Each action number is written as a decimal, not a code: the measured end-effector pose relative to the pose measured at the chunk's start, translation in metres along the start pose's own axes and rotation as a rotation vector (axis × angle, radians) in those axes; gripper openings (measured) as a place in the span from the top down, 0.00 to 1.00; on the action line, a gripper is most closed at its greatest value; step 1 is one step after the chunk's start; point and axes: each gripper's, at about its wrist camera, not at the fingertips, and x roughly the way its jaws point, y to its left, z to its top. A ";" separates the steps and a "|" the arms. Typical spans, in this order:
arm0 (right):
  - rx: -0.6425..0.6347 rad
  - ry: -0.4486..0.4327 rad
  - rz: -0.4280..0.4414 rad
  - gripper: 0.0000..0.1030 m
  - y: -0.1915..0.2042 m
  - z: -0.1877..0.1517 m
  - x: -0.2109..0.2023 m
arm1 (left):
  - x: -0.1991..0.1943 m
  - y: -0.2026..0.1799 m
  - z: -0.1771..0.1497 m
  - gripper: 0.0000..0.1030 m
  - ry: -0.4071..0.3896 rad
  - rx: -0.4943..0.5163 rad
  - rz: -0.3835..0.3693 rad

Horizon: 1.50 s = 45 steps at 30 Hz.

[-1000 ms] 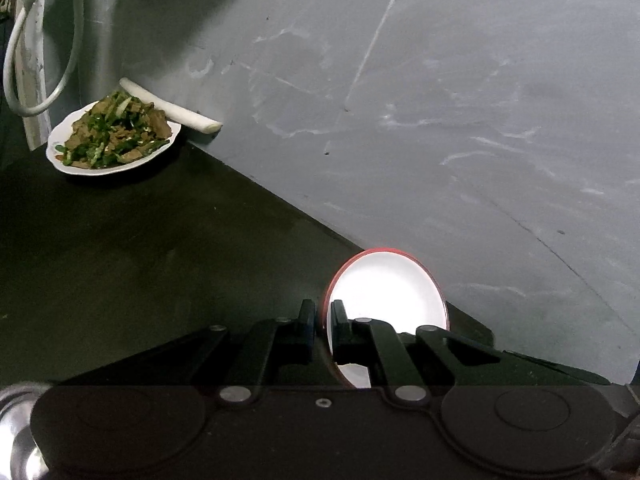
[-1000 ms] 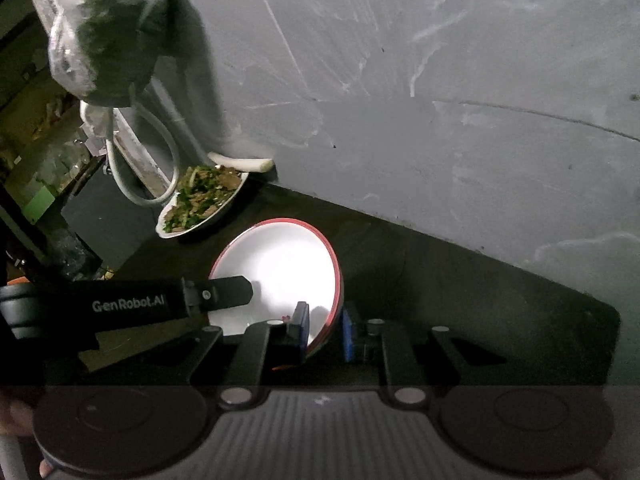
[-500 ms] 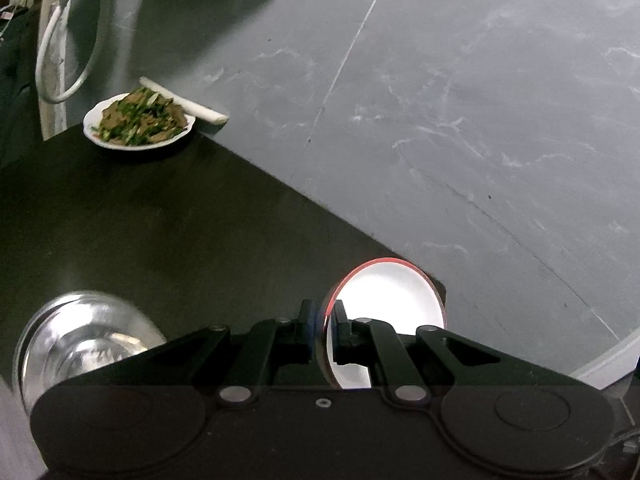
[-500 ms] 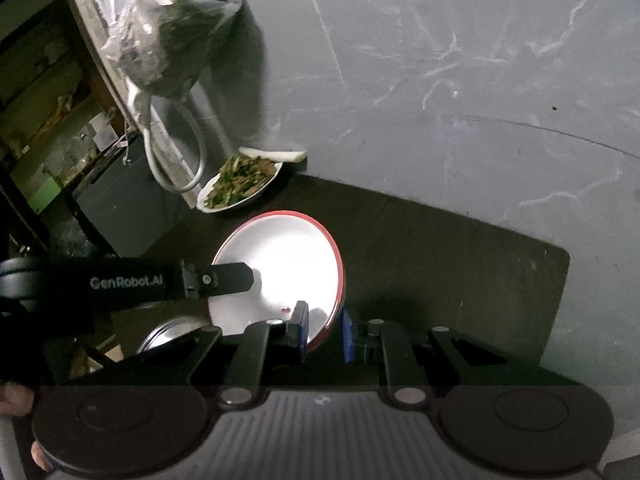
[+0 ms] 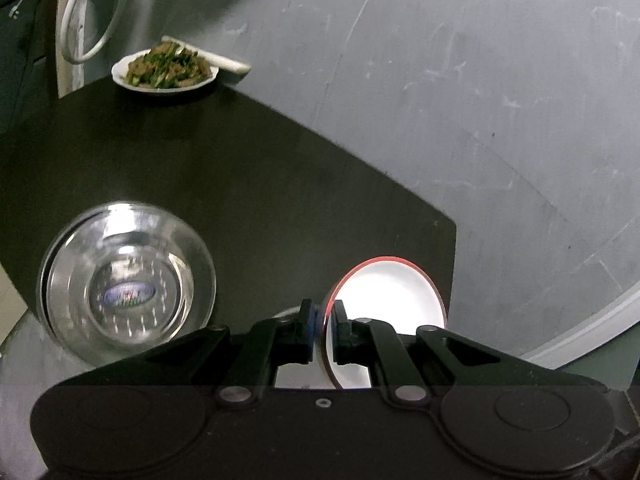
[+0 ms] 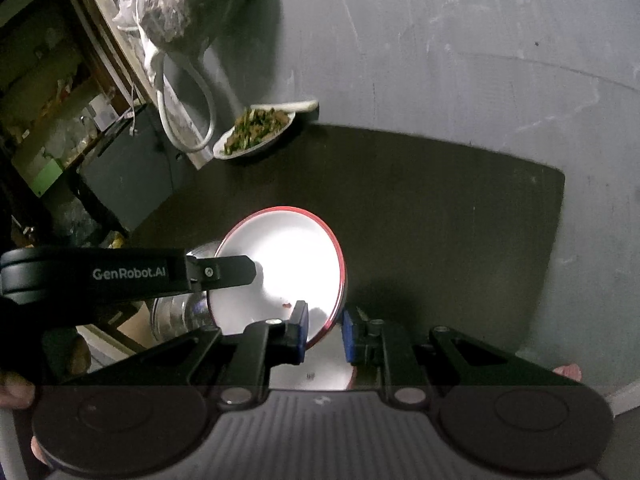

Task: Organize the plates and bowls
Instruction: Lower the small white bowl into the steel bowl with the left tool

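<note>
Left wrist view first: the red-rimmed white plate is up off the dark surface, pinched at its near edge by the left gripper, jaws narrow and clamped right on the rim. Over on the right wrist camera, the same plate sits between the right gripper's blue pads; those jaws are narrow too, closed on the opposite rim, so it's a two-handed carry, plate tilted and held above the surface. A small reddish speck shows on the white face near the right pads.

Just beside and below the plate, on the left, there's a shiny metal bowl, empty, sitting near the surface's edge. Well apart, at the far corner against the grey wall, a plate of stir-fried greens with a white spoon-like piece just behind it, and a loop of white hose hanging beyond.

My read: this is the transport step, plate in mid-carry. Next move calls for choosing a resting spot, levelling the plate, lowering it with both hands together, then easing both sets of jaws off the rim without dragging it.
</note>
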 end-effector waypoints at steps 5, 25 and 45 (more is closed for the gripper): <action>0.001 0.037 -0.008 0.81 0.001 -0.015 0.000 | 0.001 0.002 -0.012 0.93 0.017 0.002 0.012; -0.012 0.161 -0.015 0.81 -0.002 -0.024 0.018 | 0.017 0.007 -0.025 0.93 0.079 -0.006 0.059; -0.049 0.211 -0.015 0.81 -0.002 -0.021 0.032 | 0.034 0.008 -0.030 0.93 0.121 -0.016 0.108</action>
